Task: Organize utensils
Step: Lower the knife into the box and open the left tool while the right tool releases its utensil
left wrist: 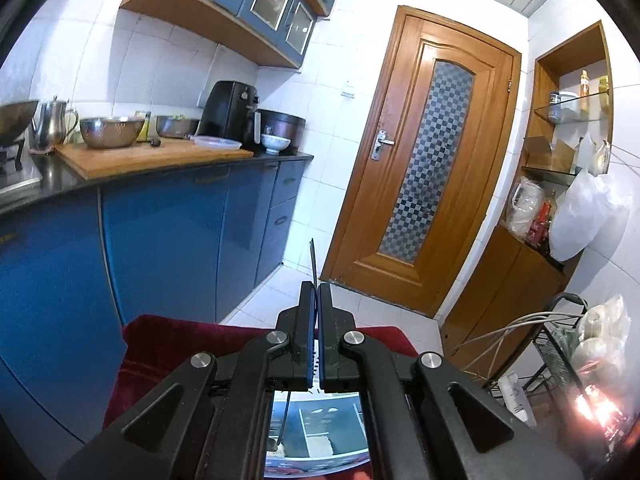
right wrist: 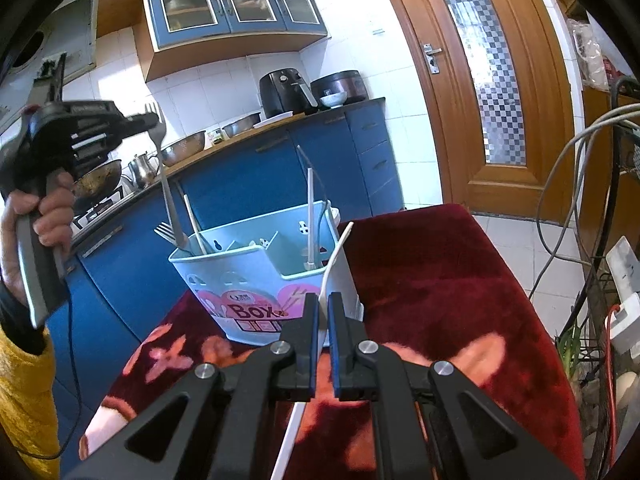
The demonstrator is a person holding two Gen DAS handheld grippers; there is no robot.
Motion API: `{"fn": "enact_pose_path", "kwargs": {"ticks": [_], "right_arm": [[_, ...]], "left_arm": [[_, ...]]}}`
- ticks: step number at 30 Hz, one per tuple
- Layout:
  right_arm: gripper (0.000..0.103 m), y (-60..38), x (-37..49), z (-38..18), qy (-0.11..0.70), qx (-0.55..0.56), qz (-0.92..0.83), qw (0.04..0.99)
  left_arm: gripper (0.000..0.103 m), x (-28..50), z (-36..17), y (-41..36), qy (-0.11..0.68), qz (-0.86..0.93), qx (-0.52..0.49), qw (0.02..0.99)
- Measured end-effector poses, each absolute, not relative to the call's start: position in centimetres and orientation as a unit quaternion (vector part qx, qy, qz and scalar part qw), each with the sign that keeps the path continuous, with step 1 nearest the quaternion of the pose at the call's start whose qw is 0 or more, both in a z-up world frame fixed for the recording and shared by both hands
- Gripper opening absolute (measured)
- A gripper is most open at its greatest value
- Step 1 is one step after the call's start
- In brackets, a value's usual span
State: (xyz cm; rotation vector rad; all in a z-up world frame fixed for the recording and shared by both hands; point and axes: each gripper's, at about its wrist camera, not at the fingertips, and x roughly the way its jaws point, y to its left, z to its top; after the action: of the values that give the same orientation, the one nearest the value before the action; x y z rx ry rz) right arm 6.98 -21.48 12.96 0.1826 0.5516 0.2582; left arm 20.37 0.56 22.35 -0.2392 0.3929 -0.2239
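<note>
Two claws are seen, each pinching one utensil. The right claw (right wrist: pixel 323 322), low centre of the right wrist view, is pressed onto a white spoon-like utensil (right wrist: pixel 335 256); its long axis runs from the bottom edge up through the jaws, tip leaning up-right. The light blue utensil box (right wrist: pixel 256 280) stands directly ahead on the red patterned cloth (right wrist: pixel 440 288), the utensil's tip just over its near right corner. White sticks and forks (right wrist: pixel 170 232) are already held upright in its compartments. The left claw (right wrist: pixel 150 120), upper left, is clamped on a metal fork (right wrist: pixel 158 136), handle hanging down above the box's left compartment. The right claw is judged nearer; a short forward drop remains.
</note>
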Motion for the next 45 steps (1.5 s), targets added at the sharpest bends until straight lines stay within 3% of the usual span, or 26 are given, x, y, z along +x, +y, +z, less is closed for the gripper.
{"fn": "enact_pose_path", "kwargs": {"ticks": [10, 23, 35, 41, 43, 45], "right_arm": [[0.006, -19.5, 9.6, 15.3, 0.228, 0.036, 0.122, 0.965], [0.006, -15.7, 16.0, 17.6, 0.089, -0.062, 0.081, 0.991], [0.006, -13.8, 16.7, 15.9, 0.089, -0.091, 0.084, 0.988], [0.006, -14.3, 17.0, 15.0, 0.131, -0.081, 0.105, 0.983], [0.009, -14.5, 16.8, 14.9, 0.138, -0.074, 0.112, 0.981], [0.024, -14.7, 16.5, 14.8, 0.145, -0.065, 0.119, 0.980]], "left_arm": [[0.000, 22.5, 16.0, 1.3, 0.225, -0.112, -0.135, 0.958], [0.000, 22.6, 11.7, 2.4, 0.243, -0.110, -0.141, 0.953], [0.000, 22.5, 10.8, 2.2, 0.250, -0.116, -0.138, 0.951], [0.000, 21.9, 10.6, 1.6, 0.257, -0.122, -0.126, 0.950], [0.000, 21.8, 10.6, 1.3, 0.262, -0.125, -0.124, 0.949], [0.000, 21.6, 10.6, 1.0, 0.265, -0.129, -0.122, 0.948]]}}
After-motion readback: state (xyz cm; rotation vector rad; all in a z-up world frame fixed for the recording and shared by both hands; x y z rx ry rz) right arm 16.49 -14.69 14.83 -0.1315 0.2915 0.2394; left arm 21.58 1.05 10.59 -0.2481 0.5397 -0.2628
